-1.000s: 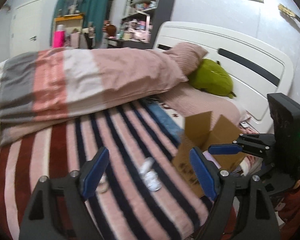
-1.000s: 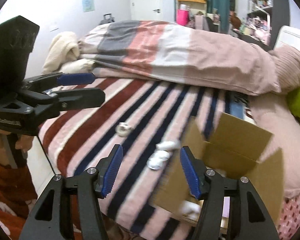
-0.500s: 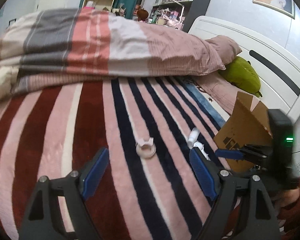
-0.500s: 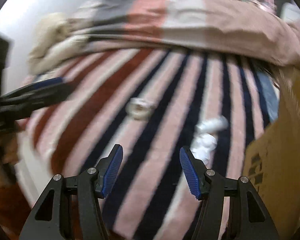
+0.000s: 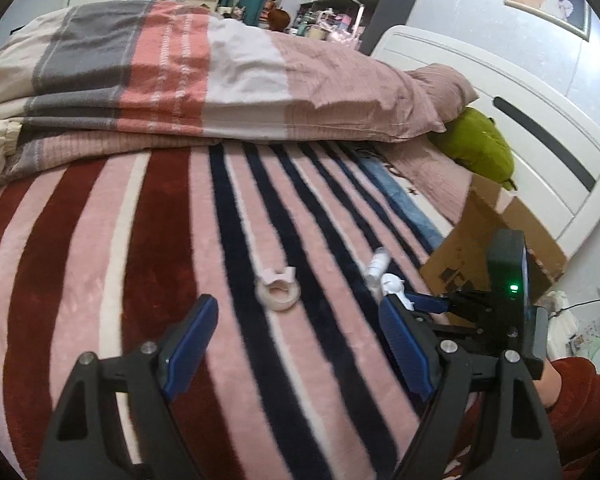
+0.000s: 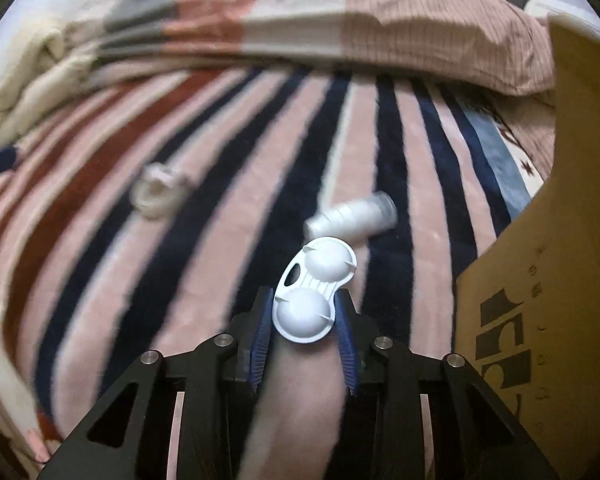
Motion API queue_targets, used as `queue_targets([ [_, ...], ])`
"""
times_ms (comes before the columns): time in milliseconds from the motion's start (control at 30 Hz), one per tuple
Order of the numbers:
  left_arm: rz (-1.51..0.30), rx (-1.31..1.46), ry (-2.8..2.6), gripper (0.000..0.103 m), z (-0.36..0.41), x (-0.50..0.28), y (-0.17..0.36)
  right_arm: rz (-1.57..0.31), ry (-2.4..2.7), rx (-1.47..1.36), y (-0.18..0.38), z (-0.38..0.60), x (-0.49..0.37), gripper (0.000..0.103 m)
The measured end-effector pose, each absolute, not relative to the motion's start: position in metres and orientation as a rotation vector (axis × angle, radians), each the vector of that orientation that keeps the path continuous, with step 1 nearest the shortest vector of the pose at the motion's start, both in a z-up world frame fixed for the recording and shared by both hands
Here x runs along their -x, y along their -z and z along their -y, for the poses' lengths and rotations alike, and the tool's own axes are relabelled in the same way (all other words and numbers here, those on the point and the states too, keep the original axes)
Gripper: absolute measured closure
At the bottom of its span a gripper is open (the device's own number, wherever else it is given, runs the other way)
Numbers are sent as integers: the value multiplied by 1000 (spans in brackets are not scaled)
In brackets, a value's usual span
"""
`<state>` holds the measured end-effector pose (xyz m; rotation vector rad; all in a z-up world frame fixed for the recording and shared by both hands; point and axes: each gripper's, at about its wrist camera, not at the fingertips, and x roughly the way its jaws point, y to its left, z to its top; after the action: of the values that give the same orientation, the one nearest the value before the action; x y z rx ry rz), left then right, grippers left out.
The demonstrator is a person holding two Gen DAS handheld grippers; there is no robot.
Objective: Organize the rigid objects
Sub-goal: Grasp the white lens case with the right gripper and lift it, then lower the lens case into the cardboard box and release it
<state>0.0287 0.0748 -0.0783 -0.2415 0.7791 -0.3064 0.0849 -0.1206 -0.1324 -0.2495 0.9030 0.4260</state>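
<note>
Right claw [image 6: 303, 330] pinches white two-cup piece [image 6: 312, 292], low over bed [image 6: 220, 240]. Left claw [image 5: 296, 344] spread, empty. Ring [image 5: 278, 289] and small bottle [image 6: 352, 216] still on blanket; cardboard box [image 6: 560, 240] waits beside.

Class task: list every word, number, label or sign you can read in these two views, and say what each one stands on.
No text can be read.
cardboard box: bold black printed marks and small characters on its side, too blurred and cut off to read.
framed picture on the wall: an image only, no legible lettering.
</note>
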Motion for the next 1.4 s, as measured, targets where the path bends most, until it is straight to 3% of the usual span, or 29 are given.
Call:
queue_targets([
  [267,-721,280,474,26,-37,-29,34,-698,-728,223,42,110,-31,77],
  [333,-709,287,517,41,-25,-30,21,-650,-758,232,22,115,-23,77],
  [467,-700,255,556,53,8,-38,-1,-594,-788,231,-2,136,-11,77],
  [533,-703,257,587,67,23,-44,-9,-578,-778,228,-9,152,-8,77],
  [667,-708,223,648,80,61,-55,-20,-564,-742,199,-17,190,-16,77],
  [1267,-840,79,772,80,210,-122,-12,-690,-530,171,-6,309,-59,77],
  [1300,-846,71,765,77,213,-124,-11,-694,-519,176,-5,309,-61,77],
  [1367,-848,48,750,51,217,-126,-10,-718,-499,199,-1,309,-67,69],
  [1400,-846,34,744,31,217,-125,-10,-728,-499,201,1,310,-69,53],
])
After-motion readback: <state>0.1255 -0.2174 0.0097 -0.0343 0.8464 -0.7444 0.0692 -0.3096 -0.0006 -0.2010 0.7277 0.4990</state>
